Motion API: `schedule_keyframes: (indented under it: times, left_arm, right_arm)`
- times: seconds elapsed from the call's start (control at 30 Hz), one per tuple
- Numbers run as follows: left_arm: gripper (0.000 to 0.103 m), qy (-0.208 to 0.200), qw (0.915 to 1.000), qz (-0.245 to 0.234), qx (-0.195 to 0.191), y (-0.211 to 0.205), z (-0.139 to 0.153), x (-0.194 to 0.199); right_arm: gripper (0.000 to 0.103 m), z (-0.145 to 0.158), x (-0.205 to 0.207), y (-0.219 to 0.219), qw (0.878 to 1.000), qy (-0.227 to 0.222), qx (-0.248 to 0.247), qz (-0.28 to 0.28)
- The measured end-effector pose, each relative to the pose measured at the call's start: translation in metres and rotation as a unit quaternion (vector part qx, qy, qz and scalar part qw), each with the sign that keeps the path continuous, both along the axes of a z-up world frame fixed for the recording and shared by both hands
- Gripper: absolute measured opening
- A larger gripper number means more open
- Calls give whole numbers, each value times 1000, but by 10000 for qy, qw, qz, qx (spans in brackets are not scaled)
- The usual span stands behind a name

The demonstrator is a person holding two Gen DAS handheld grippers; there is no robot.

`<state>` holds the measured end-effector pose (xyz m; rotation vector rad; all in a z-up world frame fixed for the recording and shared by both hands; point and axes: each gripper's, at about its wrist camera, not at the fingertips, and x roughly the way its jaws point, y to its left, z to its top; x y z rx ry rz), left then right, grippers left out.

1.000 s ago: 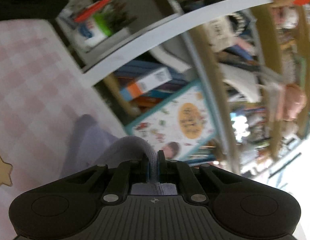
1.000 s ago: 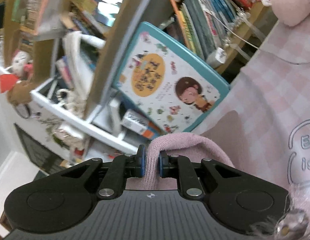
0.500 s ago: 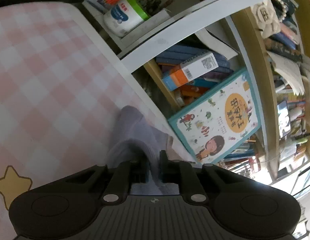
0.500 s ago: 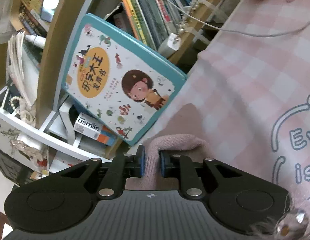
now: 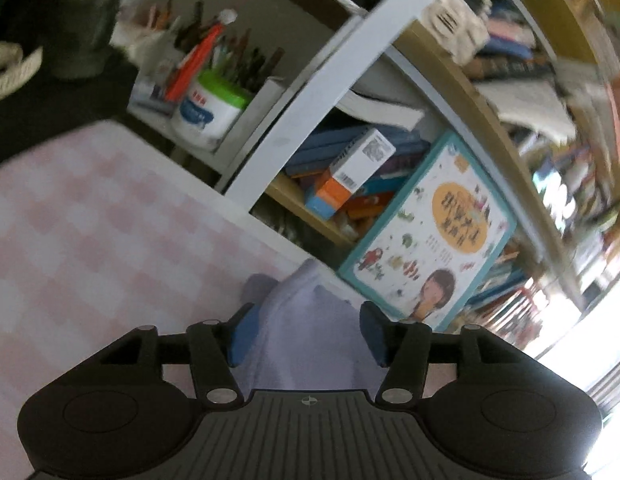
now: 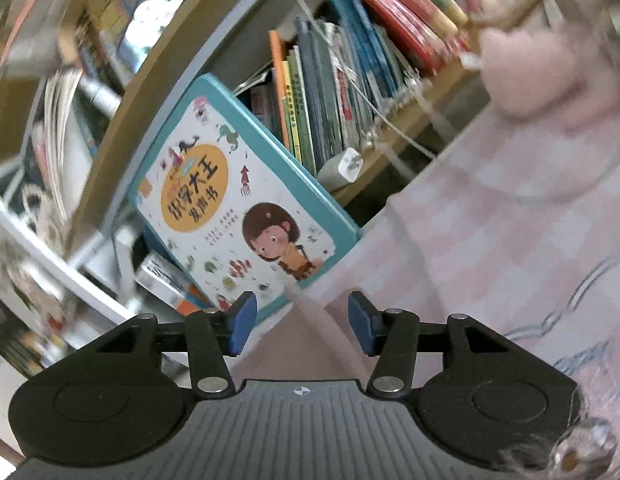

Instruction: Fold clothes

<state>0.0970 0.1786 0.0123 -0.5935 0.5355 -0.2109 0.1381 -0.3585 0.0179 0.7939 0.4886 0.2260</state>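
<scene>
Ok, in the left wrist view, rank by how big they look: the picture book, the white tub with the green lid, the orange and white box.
1. Picture book, clearly largest.
2. White tub.
3. Orange and white box, close to the tub in apparent size; the tub sits farther back and the frame is blurred, so that order is unsure.

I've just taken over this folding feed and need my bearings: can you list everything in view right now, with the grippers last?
Garment: one, pale lilac to pink, lying between both grippers' fingers at the edge of the bed.
Checked cover: one, pink and white, under the garment; grey print in the right wrist view.
Picture book: one, teal border, orange oval, leaning on the shelves.
Shelved books: a row, mixed colours, count unclear.
Tub of pens: one, white with a green rim, on a low shelf.
Charger plug: one, white, on the shelf edge.
Plush toy: one, pink, blurred.
Left gripper: black, blue pads, jaws opening, pads clear of the cloth.
Right gripper: same, jaws opening.
</scene>
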Motion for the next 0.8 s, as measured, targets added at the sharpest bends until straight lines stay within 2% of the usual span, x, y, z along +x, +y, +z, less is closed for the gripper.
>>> schedule_keyframes:
  times: [0.17,0.27,0.33,0.4,0.47,0.53,0.63,0.8]
  left_arm:
    - [65,277,9971,-165,689,-22,-9,8]
    - [65,481,9928,-213,1079,-33,-16,13]
    - [64,587,9906,-265,1206,-38,-21,16]
    - [63,648,9908,-393,1121,-39,-26,16]
    - [61,697,9909,-488,1041,-40,-29,15]
    - [55,665,9902,-500,1123,-41,-31,13]
    - [52,670,9908,-487,1067,-40,-31,8]
    - [51,722,9912,-506,984,-37,-29,-10]
  right_arm:
    - [53,-6,0,29,9907,198,-1248,502]
    - [53,-15,4,44,9827,380,-1657,734]
    - [52,-20,6,50,9802,472,-1723,853]
    - [49,-24,6,54,9791,534,-1747,890]
    - [43,-28,6,57,9781,589,-1770,921]
    - [36,-29,3,56,9786,587,-1738,930]
    - [34,-28,-2,55,9796,608,-1652,965]
    - [34,-26,-21,54,9791,653,-1617,1049]
